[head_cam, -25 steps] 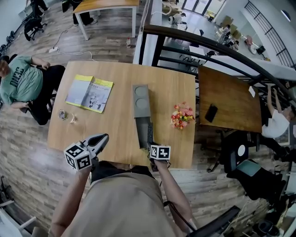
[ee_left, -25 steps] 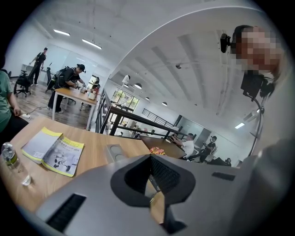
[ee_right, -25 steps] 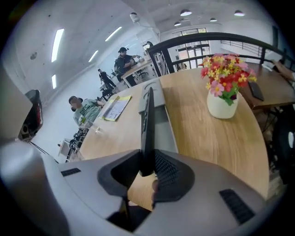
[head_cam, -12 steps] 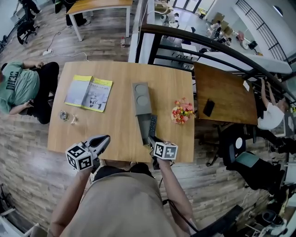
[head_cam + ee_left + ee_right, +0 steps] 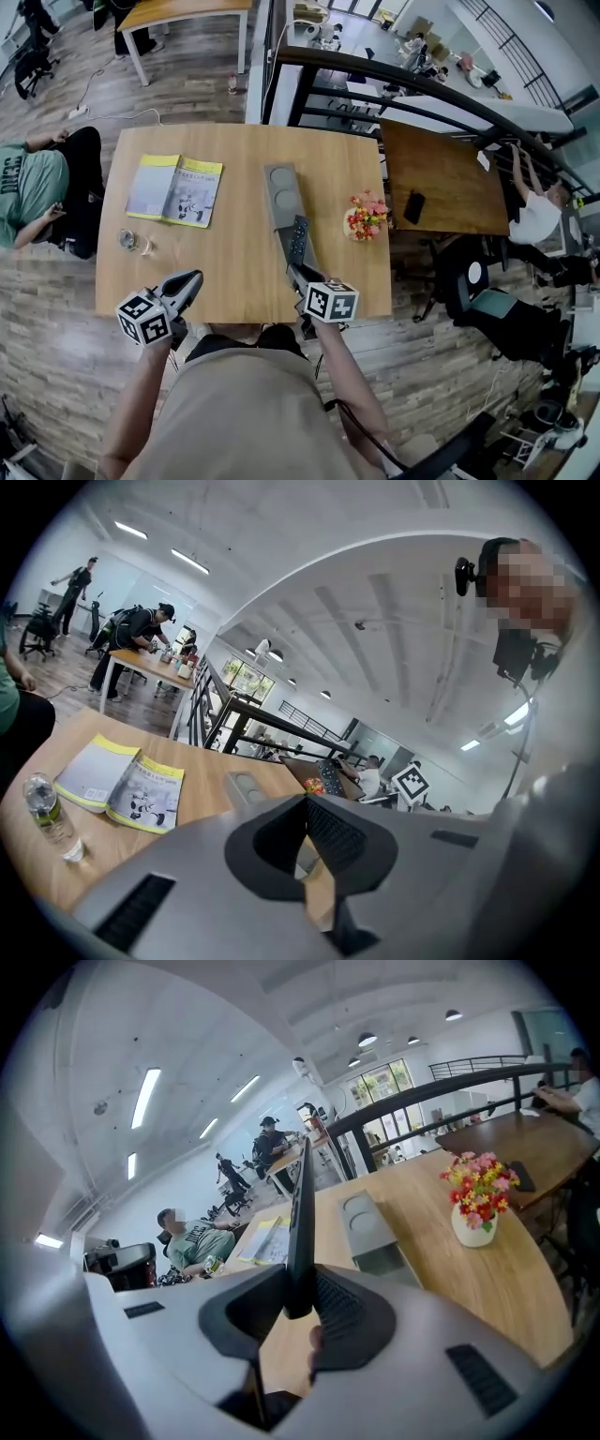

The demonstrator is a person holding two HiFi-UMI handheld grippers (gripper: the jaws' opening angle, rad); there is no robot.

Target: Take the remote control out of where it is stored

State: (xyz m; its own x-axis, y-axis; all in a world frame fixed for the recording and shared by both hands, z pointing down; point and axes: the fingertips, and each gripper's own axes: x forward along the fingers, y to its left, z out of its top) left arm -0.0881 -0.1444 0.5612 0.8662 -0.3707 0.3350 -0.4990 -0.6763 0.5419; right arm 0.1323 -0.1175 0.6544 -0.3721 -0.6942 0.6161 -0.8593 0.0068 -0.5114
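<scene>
The black remote control (image 5: 297, 239) hangs tilted above the table, and my right gripper (image 5: 292, 272) is shut on its near end. In the right gripper view the remote control (image 5: 300, 1213) shows edge-on, rising from between the jaws of the right gripper (image 5: 298, 1312). The long grey storage box (image 5: 284, 202) lies on the wooden table (image 5: 234, 272), its near compartment (image 5: 384, 1260) open. My left gripper (image 5: 192, 278) hovers over the table's near left edge, shut on nothing. Its own view shows the jaw tips together at the left gripper (image 5: 306, 803).
A vase of flowers (image 5: 366, 217) stands right of the box. A yellow booklet (image 5: 175, 189) and a small clear bottle (image 5: 131, 241) lie at the left. A person (image 5: 28, 187) sits beyond the table's left edge. A dark phone (image 5: 413, 207) lies on the neighbouring table.
My right gripper has lifted the remote control up out of the box's near compartment. My left gripper has drifted left along the near edge.
</scene>
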